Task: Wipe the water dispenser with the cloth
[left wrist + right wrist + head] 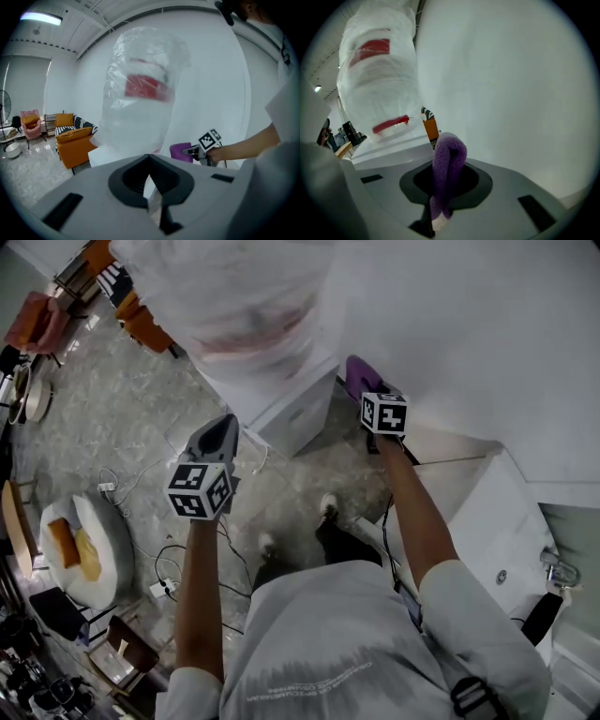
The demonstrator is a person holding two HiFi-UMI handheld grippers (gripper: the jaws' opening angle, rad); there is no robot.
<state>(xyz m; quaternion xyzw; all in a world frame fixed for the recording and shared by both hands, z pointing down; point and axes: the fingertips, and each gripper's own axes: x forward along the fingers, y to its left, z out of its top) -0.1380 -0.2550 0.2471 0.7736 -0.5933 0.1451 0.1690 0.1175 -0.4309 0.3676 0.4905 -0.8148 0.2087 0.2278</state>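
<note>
Jaws of the right gripper [439, 199] are clamped on a folded purple cloth [449, 157], held close to the white wall [511, 93], just beside the dispenser [389, 145]. The left gripper [151, 190] has its jaws pressed together on nothing and points at the plastic-wrapped bottle [143, 93] atop the dispenser.

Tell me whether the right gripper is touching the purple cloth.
Touching. The right gripper is shut on the purple cloth: the right gripper view shows it pinched between the jaws, looping upward.
</note>
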